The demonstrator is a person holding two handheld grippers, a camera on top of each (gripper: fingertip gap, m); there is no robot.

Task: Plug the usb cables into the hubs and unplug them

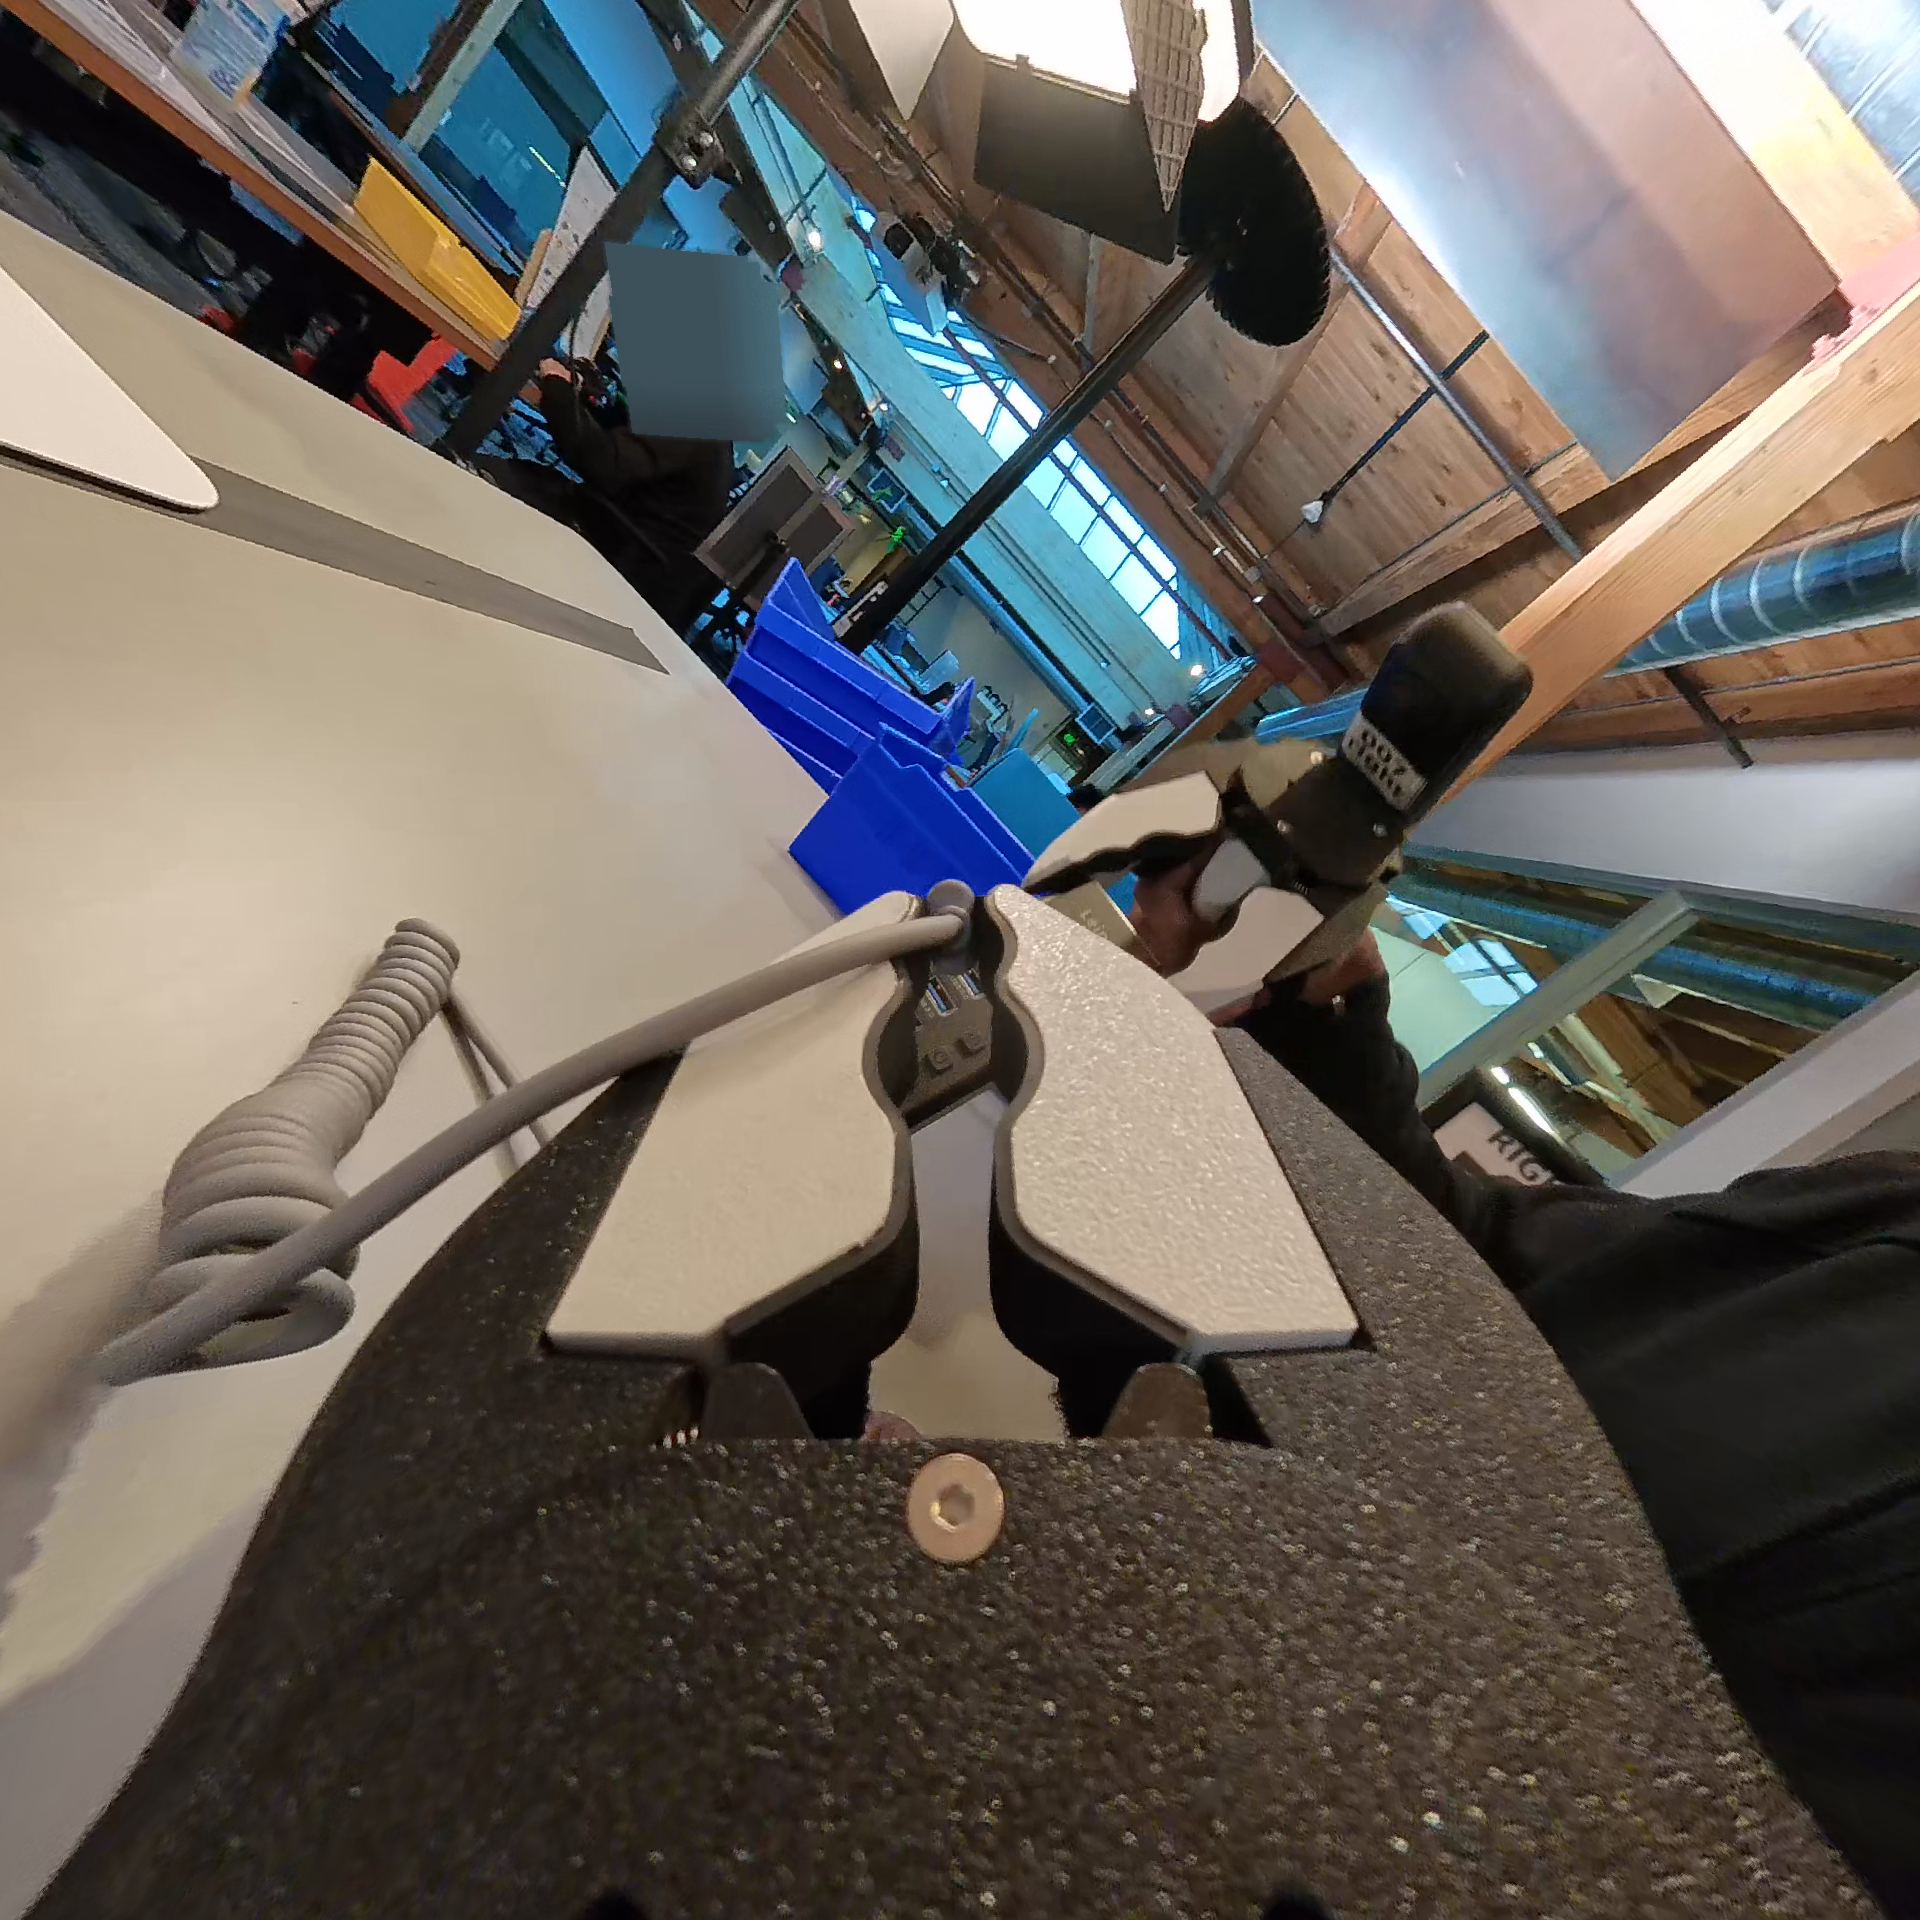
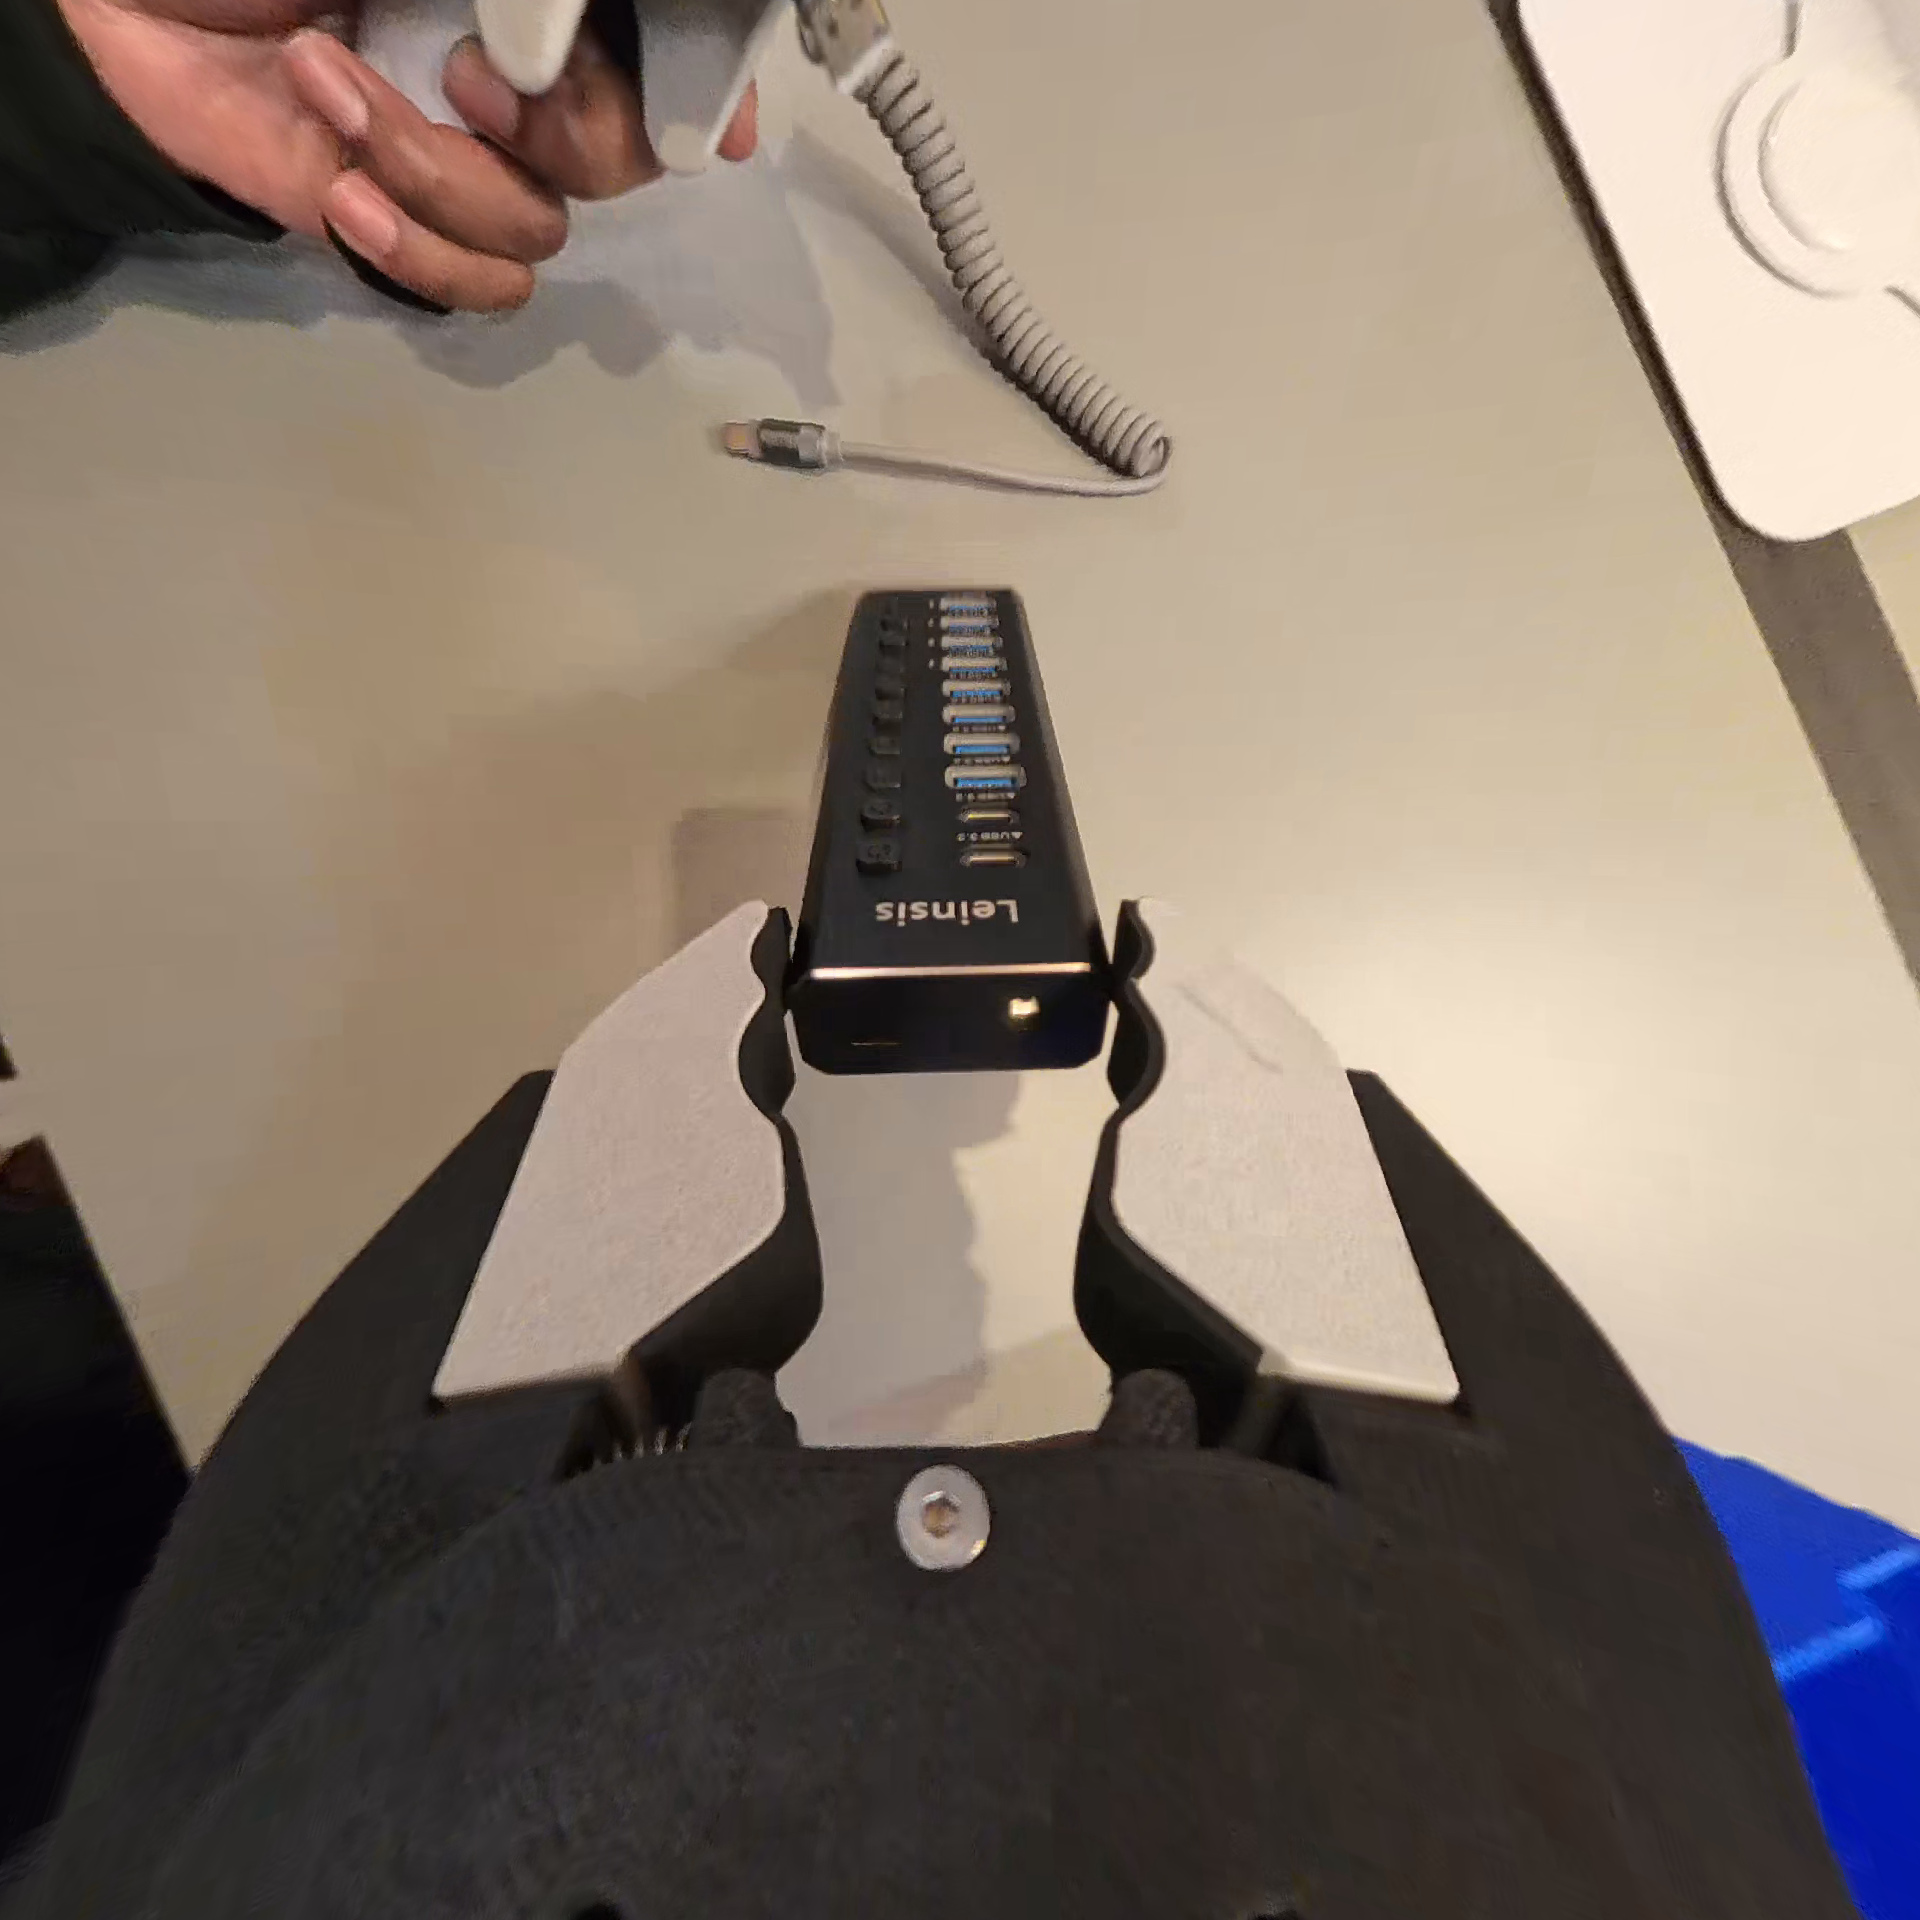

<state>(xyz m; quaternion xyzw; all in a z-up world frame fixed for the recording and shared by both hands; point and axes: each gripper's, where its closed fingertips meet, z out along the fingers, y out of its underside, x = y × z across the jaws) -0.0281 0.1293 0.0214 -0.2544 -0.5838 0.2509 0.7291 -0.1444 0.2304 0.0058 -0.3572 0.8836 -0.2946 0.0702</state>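
The right tool (image 2: 951, 987) clamps the near end of a black USB hub (image 2: 940, 790), one finger pressed on each long side. The hub is a long slim bar that runs away from the camera over the pale desk (image 2: 364, 644). Its top face carries a column of blue-tongued USB-A ports, two smaller oval ports nearest the grip, a row of small square buttons down the left side and light lettering at the near end. The end face shows two sockets. Whether its far end rests on the desk or hangs just above it cannot be told.

Past the hub's far tip a grey coiled cable (image 2: 997, 301) lies on the desk, its small metal plug (image 2: 774, 442) pointing left, apart from the hub. The coil climbs to the top edge, where its USB-A plug (image 2: 847, 26) sits beside a person's hand (image 2: 416, 156).

In the left wrist view the left tool (image 1: 940, 935) is nearly closed, its tips nipping the grey cable at the plug, with the hub's ports showing in the gap just behind. The straight part of the cable trails back left to the coil lying on the desk.

Bare desk lies left and right of the hub. A white flat panel (image 2: 1766, 260) occupies the far right corner, and blue bins (image 1: 883, 769) stand at the desk's far edge.
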